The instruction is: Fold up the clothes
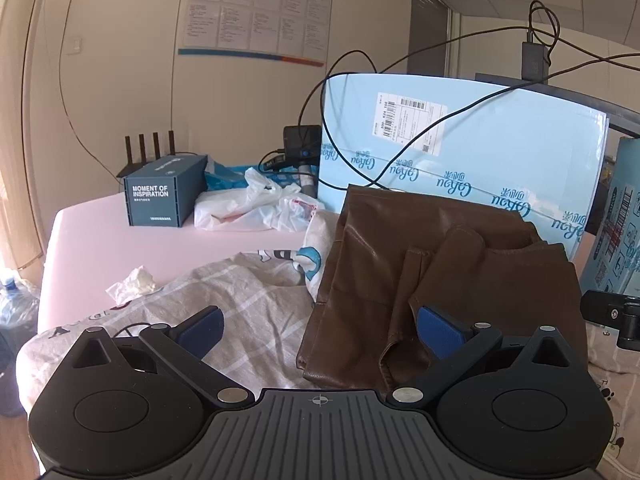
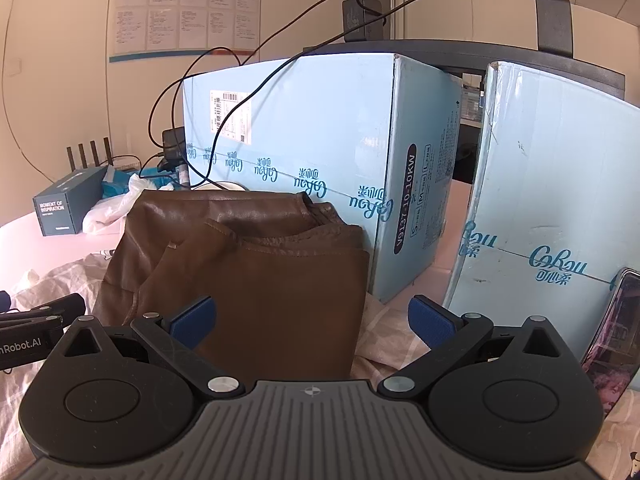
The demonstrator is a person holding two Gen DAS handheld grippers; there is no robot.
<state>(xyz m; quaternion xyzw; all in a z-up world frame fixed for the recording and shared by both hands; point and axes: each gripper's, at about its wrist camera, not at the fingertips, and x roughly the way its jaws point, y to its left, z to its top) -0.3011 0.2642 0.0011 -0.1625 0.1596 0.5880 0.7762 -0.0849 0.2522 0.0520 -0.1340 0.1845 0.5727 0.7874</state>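
Note:
A brown leather-like garment (image 1: 440, 272) lies folded in a stack on a pale checked sheet (image 1: 240, 304), against a light blue carton. It also shows in the right wrist view (image 2: 256, 280). My left gripper (image 1: 320, 328) is open and empty, just in front of the garment's near left edge. My right gripper (image 2: 312, 320) is open and empty, its fingers straddling the garment's near right corner. The left gripper's body (image 2: 32, 332) shows at the left edge of the right wrist view.
Two light blue cartons (image 2: 320, 140) (image 2: 560, 200) stand behind and to the right. A dark box (image 1: 164, 192), white plastic bags (image 1: 256, 204), a crumpled tissue (image 1: 132, 284), a router and cables sit on the pink surface (image 1: 92, 248). A phone (image 2: 616, 320) leans at the right.

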